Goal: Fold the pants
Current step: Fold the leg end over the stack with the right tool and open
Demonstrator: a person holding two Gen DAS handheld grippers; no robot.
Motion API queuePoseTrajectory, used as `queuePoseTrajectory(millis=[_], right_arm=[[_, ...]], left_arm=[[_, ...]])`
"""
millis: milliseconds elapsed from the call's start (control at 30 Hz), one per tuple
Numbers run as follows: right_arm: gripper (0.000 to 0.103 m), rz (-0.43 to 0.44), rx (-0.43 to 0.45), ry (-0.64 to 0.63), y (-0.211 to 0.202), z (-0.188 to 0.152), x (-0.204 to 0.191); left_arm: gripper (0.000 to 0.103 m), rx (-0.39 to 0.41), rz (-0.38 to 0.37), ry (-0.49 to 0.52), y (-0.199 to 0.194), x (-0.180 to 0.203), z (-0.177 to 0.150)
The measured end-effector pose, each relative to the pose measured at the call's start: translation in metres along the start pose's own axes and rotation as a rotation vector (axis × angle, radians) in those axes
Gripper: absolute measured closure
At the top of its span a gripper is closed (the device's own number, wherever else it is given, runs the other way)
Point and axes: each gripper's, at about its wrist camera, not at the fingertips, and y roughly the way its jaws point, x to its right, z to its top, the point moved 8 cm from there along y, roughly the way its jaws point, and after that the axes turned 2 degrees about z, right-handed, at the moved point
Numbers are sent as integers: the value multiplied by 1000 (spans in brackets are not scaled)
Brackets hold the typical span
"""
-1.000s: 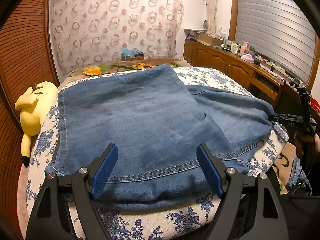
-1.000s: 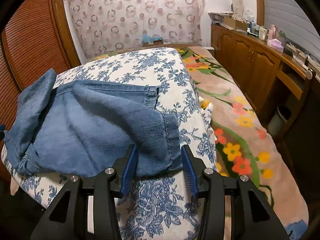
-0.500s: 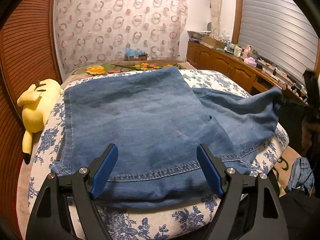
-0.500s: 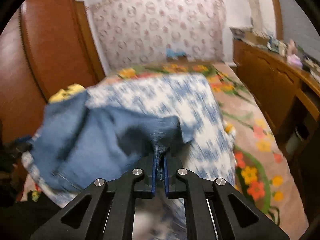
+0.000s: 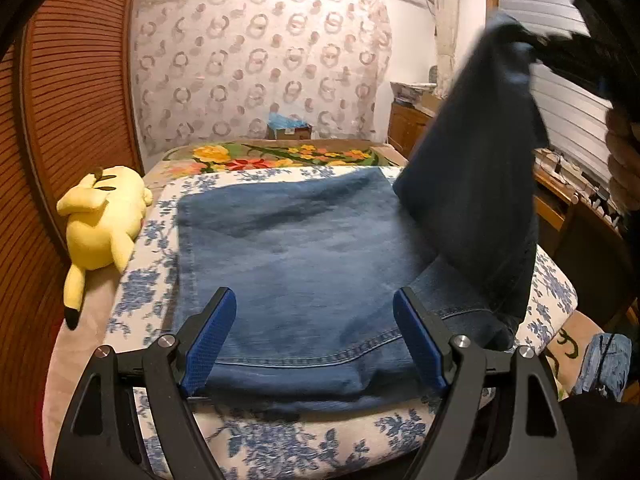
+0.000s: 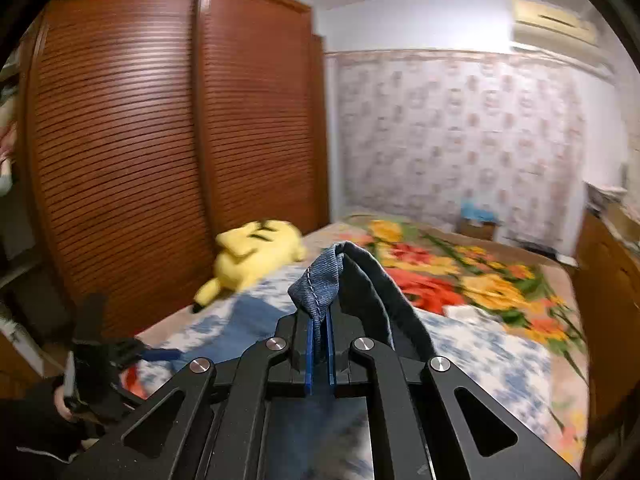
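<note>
Blue denim pants point(image 5: 296, 264) lie spread on a blue-flowered cushion point(image 5: 304, 440). My left gripper point(image 5: 316, 340) hovers open over their near hem edge, blue pads either side of the cloth, nothing pinched. One leg end point(image 5: 480, 168) is lifted high at the right, hanging dark from my right gripper point(image 5: 532, 50), which a hand point(image 5: 622, 160) holds. In the right wrist view my right gripper point(image 6: 319, 340) is shut on the hem of that leg point(image 6: 320, 284), which bunches up above the pads; my left gripper point(image 6: 132, 352) shows low at the left.
A yellow plush toy point(image 5: 100, 220) lies at the cushion's left edge beside a slatted wooden wardrobe point(image 6: 160, 140). A flowered bedspread point(image 6: 480, 272) stretches behind. A wooden sideboard point(image 5: 560, 196) with clutter runs along the right wall. More denim point(image 5: 604, 364) lies on the floor at right.
My right gripper closed on the leg hem and swept it up off the cushion, rising high at the right. My left gripper stayed open and shifted slightly.
</note>
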Motion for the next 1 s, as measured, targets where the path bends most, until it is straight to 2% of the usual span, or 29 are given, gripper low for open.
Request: queuePoseTrajectory(millis=[133, 233, 300, 400, 633, 767, 1000], right_arm=[[98, 88, -87, -40, 47, -5, -35], [97, 123, -155, -31, 74, -20, -45], [83, 134, -204, -18, 92, -29, -44], [73, 125, -260, 1, 112, -37, -35], [67, 77, -266, 51, 107, -39, -19], [66, 51, -280, 56, 92, -59, -20], [66, 42, -363, 105, 104, -103, -27]], left_arm=[[22, 6, 12, -17, -3, -11, -1], [22, 2, 17, -29, -2, -16, -4], [22, -4, 17, -34, 0, -18, -7], [22, -10, 16, -33, 2, -17, -9], [22, -9, 8, -36, 4, -14, -7], [22, -16, 10, -21, 9, -12, -7], [22, -31, 39, -15, 19, -22, -5]])
